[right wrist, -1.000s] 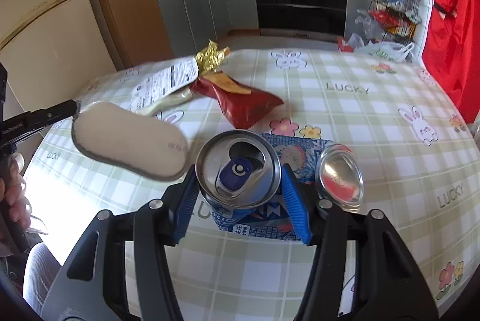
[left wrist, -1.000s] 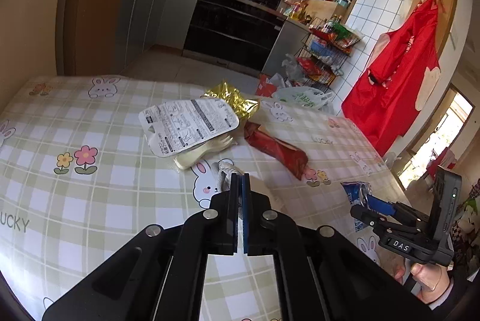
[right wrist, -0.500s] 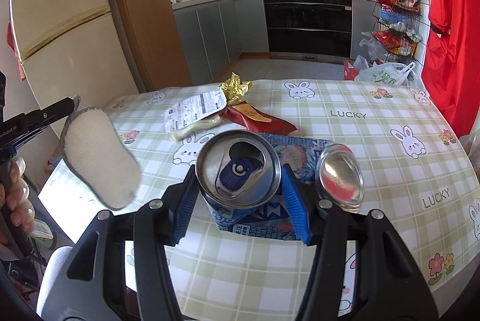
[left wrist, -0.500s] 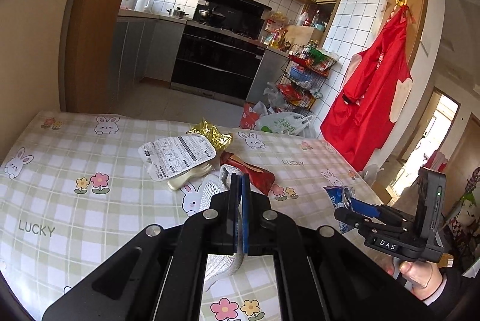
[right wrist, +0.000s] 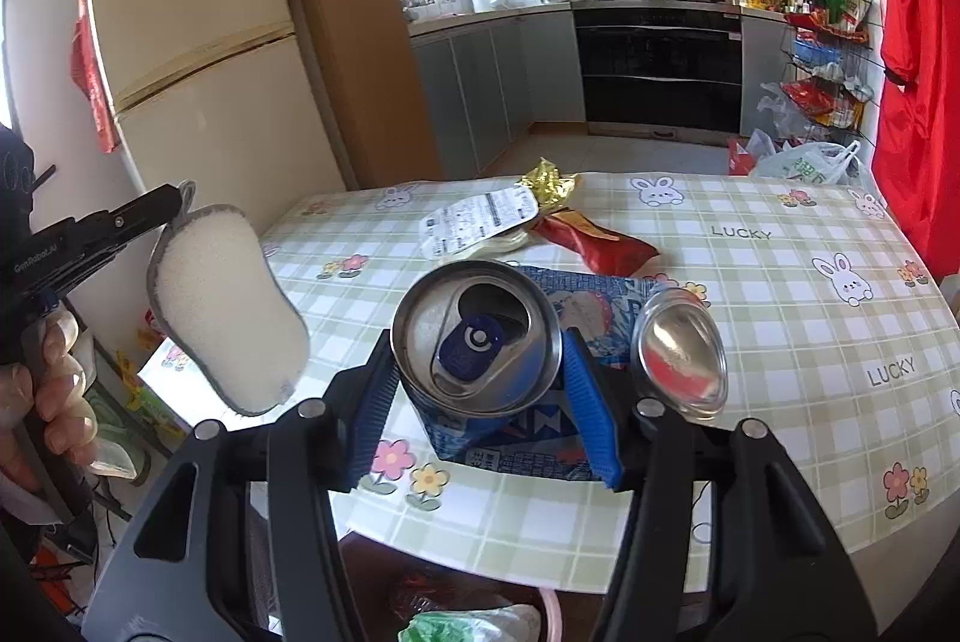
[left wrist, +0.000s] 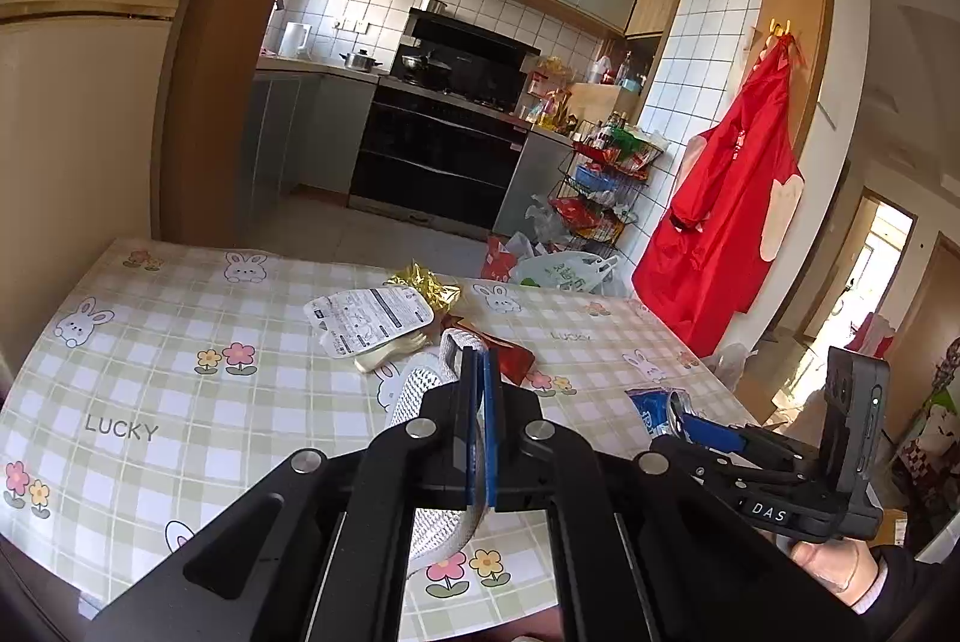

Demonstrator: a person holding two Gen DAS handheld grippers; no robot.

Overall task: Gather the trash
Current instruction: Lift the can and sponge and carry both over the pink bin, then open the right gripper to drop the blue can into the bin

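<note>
My left gripper [left wrist: 480, 366] is shut on the grey edge of a white sponge pad [left wrist: 429, 396], which hangs in the air off the table's near left corner; the pad also shows in the right wrist view [right wrist: 225, 297]. My right gripper [right wrist: 480, 390] is shut on a crushed blue drinks can [right wrist: 480, 336] whose open top faces the camera, with its bent silver base [right wrist: 681, 351] beside it. On the table lie a white printed pouch [right wrist: 477, 222], a gold foil wrapper [right wrist: 546, 177] and a red snack bag [right wrist: 591, 243].
The table [right wrist: 780, 294] wears a green checked cloth with rabbits. Below its near edge a bin with a green bag [right wrist: 468, 621] shows. A fridge [right wrist: 198, 60] stands left, kitchen units behind, a red apron [left wrist: 726, 216] and wire rack [left wrist: 600, 186] to the right.
Both grippers have pulled back and up from the table with their loads. The sponge has swung from flat over the table to hanging upright off the table's left corner.
</note>
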